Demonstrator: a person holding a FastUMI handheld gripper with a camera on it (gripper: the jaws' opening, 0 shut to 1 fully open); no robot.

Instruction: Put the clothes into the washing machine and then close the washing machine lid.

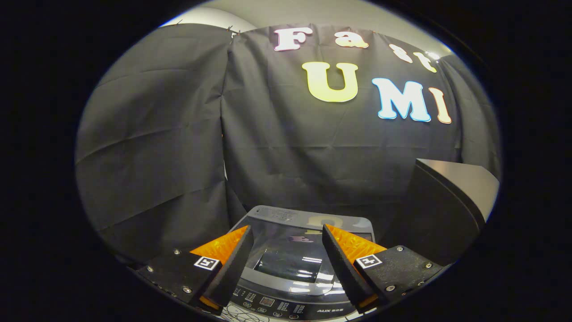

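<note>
In the gripper view, your claw point(287, 232) is spread wide and grasps nothing; its two fingers point(232, 261) hang in the air above the washing machine point(290, 268), touching no part of it. The machine sits just below and ahead of the fingers, seen between them. Its lid point(308, 243) is down, a dark glossy panel reflecting room lights, and the control panel point(272, 306) runs along the near edge beneath the fingers. No clothes can be seen. To the right stands a dark box-like object point(447, 201). Black cloth point(286, 147) walls the booth behind.
</note>
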